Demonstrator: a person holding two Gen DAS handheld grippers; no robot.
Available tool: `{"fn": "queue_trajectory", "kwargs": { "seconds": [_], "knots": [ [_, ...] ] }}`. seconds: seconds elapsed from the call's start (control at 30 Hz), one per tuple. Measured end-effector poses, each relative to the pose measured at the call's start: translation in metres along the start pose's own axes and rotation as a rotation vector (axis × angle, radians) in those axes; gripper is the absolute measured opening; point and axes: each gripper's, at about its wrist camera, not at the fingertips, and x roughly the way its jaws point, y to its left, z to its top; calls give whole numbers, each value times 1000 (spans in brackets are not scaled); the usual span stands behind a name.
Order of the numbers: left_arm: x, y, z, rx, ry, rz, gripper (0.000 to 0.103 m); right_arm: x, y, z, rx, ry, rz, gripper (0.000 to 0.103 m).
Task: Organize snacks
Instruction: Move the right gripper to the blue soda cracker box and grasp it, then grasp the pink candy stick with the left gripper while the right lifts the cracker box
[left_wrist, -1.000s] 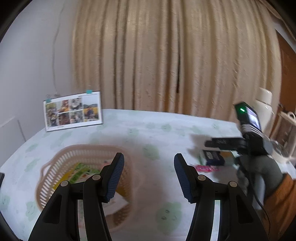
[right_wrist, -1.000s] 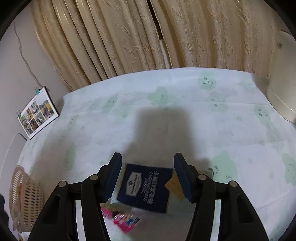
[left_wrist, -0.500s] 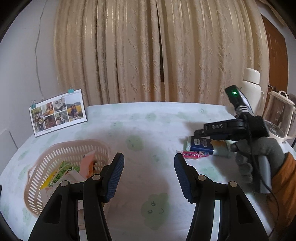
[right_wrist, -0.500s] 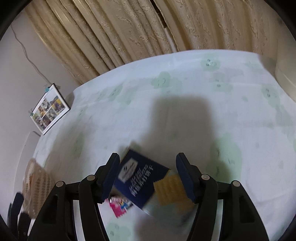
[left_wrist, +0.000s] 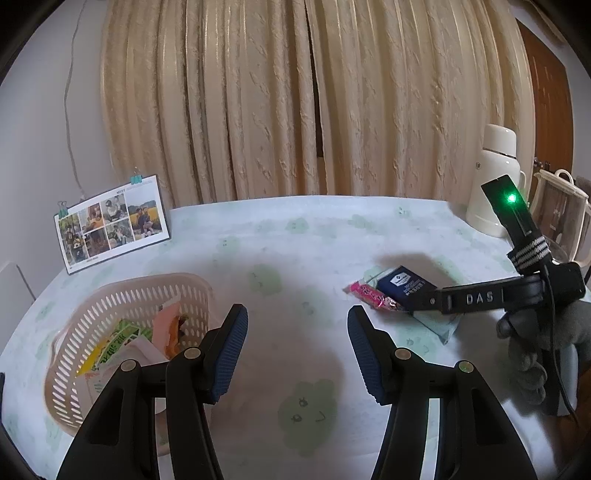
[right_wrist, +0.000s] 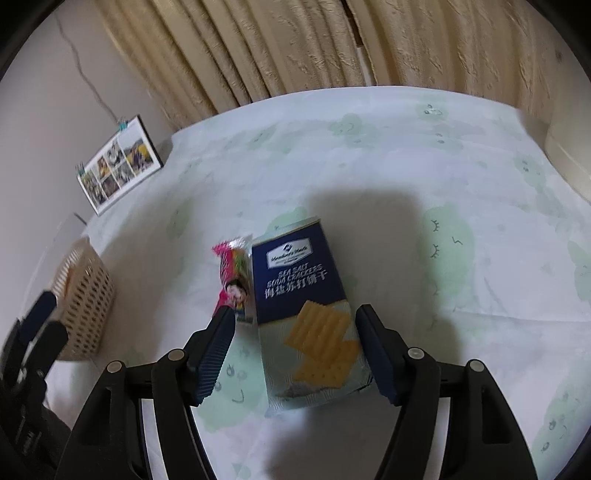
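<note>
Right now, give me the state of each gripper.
Left gripper: open, holding nothing, above the table near the basket.
Right gripper: open, fingers either side of the cracker packet, not clamped.

A glossy foil cracker packet (right_wrist: 310, 314) and a shiny pink wrapper (right_wrist: 234, 280) lie on a matt, creased cloth tablecloth (right_wrist: 406, 155). The perforated plastic basket (left_wrist: 110, 317) looks smooth. Ribbed rubbery pads (left_wrist: 231, 350) line matt black plastic fingers.

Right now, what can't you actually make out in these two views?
- Basket contents: left wrist view, wall and left gripper hide most packets.
- Cracker pack: left wrist view, right gripper's arm covers its near end.
- Pink packet: right wrist view, print blurred.
- Glass jug: cut off by frame edge.
</note>
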Motion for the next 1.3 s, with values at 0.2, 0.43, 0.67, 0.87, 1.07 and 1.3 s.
{"fn": "queue_trajectory", "kwargs": {
  "seconds": [0.2, 0.43, 0.67, 0.87, 1.07, 1.3],
  "knots": [
    [5, -3, -1, 7, 18, 0, 57, 3, 11, -4, -77, -9, -85, 65],
    [12, -12, -1, 34, 29, -12, 57, 5, 21, -13, -164, -21, -202, 62],
    [24, -17, -1, 45, 69, -8, 57, 0, 19, -18, -152, -32, -238, 56],
    [35, -26, 1, 49, 121, -42, 57, -7, 10, -22, -110, -40, -258, 52],
    [53, -43, 7, 50, 194, -118, 57, -13, -1, -24, -57, -50, -274, 51],
    [85, -42, 17, -74, 305, -172, 57, -15, -4, -24, -44, -53, -256, 51]
  ]
}}
